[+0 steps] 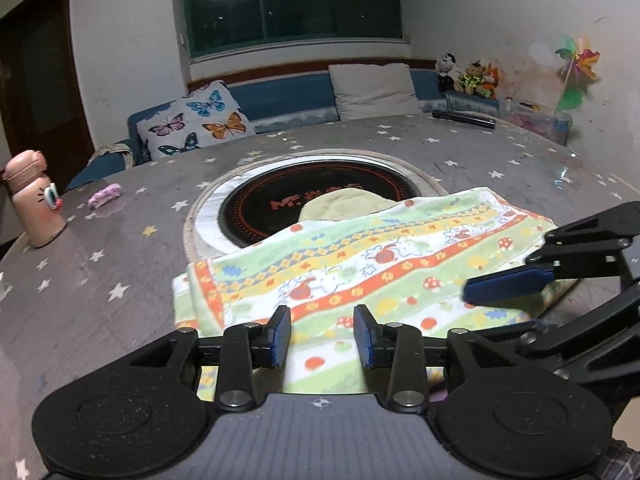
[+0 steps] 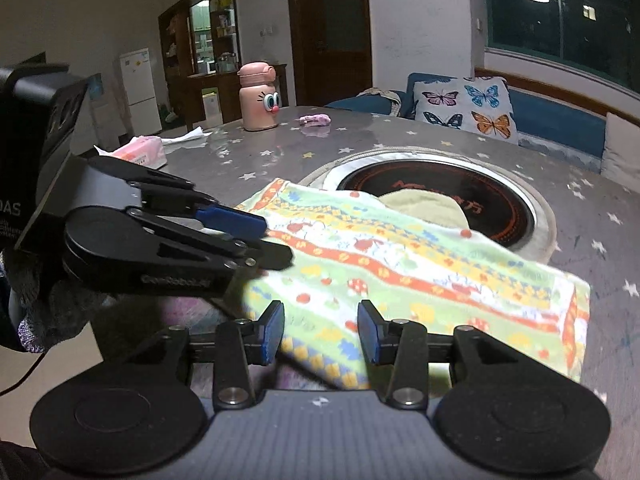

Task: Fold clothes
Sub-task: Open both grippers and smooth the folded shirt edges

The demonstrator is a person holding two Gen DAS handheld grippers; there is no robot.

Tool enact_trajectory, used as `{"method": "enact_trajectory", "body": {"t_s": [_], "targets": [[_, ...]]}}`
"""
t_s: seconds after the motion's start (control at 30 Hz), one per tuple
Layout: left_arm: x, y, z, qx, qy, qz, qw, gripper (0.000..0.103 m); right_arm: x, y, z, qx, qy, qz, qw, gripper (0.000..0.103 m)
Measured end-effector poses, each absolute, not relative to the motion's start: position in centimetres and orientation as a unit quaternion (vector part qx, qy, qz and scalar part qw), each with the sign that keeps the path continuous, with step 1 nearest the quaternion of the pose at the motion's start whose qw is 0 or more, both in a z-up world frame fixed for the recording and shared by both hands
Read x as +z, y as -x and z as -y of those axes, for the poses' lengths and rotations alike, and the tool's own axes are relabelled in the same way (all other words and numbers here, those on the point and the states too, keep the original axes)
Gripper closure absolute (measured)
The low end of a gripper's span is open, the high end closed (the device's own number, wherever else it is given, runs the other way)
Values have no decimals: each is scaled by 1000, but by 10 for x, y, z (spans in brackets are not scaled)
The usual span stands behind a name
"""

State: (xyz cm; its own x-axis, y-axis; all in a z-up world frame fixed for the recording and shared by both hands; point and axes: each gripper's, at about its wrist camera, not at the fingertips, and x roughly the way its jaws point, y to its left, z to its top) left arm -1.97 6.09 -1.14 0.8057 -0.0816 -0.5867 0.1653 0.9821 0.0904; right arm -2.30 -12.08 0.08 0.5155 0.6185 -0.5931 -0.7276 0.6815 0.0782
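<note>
Left wrist view: the cloth (image 1: 360,280) lies folded on the table (image 1: 120,240), long axis left to right, its near edge between the spread fingers of the left claw (image 1: 322,338), while the right claw (image 2: 320,334), equally near, gapes empty over that edge.

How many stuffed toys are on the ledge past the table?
3, side by side on the blue ledge at the far right: a panda, a bear, an orange toy. Others may be hidden.

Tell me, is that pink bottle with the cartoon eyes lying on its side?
No, the pink bottle stands upright on the starry table, far from the patterned cloth.
</note>
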Motion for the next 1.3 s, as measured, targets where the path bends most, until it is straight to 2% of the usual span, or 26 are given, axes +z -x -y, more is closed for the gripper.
{"method": "enact_trajectory", "body": {"t_s": [0.4, 0.7, 0.93, 1.13, 1.3], "targets": [[-13, 35, -77, -39, -50, -301, 951, 62, -4, 33, 166, 341, 50, -322, 882, 59], [-14, 35, -79, -32, -51, -303, 951, 62, 9, 19, 180, 302, 32, -299, 905, 58], [-14, 33, -85, -23, -54, -311, 949, 62, -1, 4, 203, 264, 18, -325, 908, 65], [-14, 27, -87, -21, -54, -315, 947, 62, 9, -7, 193, 265, 28, -304, 915, 64], [-14, 20, -94, -13, -50, -324, 945, 62, -4, -24, 192, 249, 16, -331, 910, 64]]}}
